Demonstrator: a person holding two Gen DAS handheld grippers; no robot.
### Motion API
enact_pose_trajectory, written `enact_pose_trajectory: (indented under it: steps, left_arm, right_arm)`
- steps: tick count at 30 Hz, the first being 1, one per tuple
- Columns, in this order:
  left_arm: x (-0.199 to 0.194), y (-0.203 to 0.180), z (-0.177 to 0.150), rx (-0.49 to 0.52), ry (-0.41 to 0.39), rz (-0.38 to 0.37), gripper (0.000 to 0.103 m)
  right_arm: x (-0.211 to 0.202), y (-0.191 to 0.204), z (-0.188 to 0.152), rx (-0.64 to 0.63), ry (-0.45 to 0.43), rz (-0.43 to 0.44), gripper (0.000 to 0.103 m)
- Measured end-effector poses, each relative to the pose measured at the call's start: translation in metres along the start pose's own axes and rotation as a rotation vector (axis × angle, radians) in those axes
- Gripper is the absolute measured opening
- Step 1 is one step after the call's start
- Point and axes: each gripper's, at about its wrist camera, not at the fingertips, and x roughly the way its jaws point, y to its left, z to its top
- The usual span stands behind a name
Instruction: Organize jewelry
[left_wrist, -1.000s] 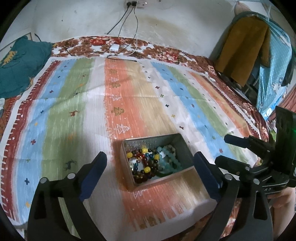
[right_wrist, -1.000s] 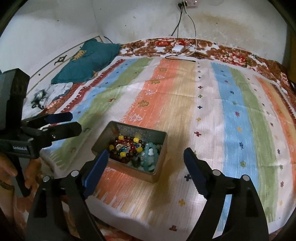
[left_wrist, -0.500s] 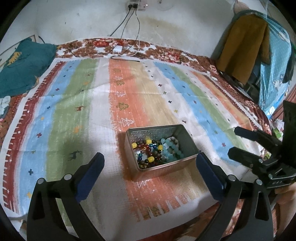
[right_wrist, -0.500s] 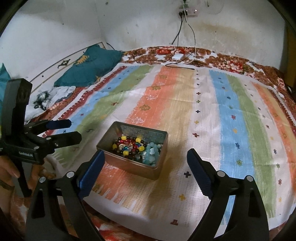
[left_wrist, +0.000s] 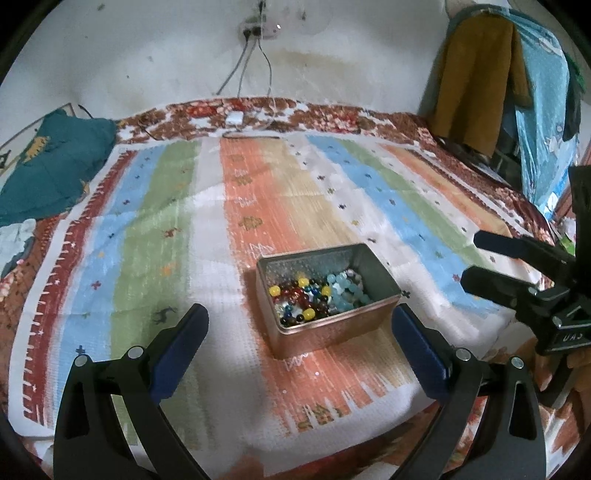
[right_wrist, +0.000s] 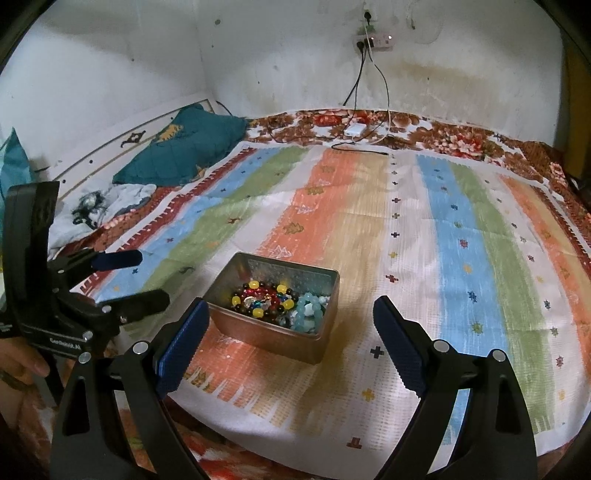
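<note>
While the metal tin (left_wrist: 327, 295) is sitting on the striped blanket (left_wrist: 147, 229) near its front edge, the left gripper (left_wrist: 299, 325) is hovering just short of it with its blue pads spread wide apart and nothing between them. The right gripper (right_wrist: 291, 314) is likewise standing spread wide and empty, with the tin at about twelve o'clock of its tips. Inside the tin, mixed beaded bracelets (right_wrist: 264, 297) are lying at nine o'clock, a pale blue bead bracelet (right_wrist: 308, 312) at three o'clock; how many strands there are is hard to tell. A teal pillow (right_wrist: 188, 147) is lying at ten o'clock on the bed, and a white charger (right_wrist: 355, 129) at twelve o'clock.
</note>
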Motion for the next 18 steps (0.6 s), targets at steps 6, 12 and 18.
enact_pose_trajectory:
  steps: [6, 12, 18]
  left_arm:
    - [-0.009, 0.0, -0.002, -0.002, -0.043, 0.037, 0.097]
    - [-0.016, -0.002, -0.005, 0.008, -0.076, 0.032, 0.097]
    - [-0.017, -0.001, -0.006, 0.001, -0.08, 0.033, 0.097]
  right_arm:
    - [-0.004, 0.003, -0.002, -0.013, -0.021, 0.009, 0.091]
    - [-0.004, 0.003, -0.004, -0.006, -0.018, 0.006, 0.091]
    - [-0.004, 0.001, -0.004, 0.012, -0.019, 0.007, 0.091]
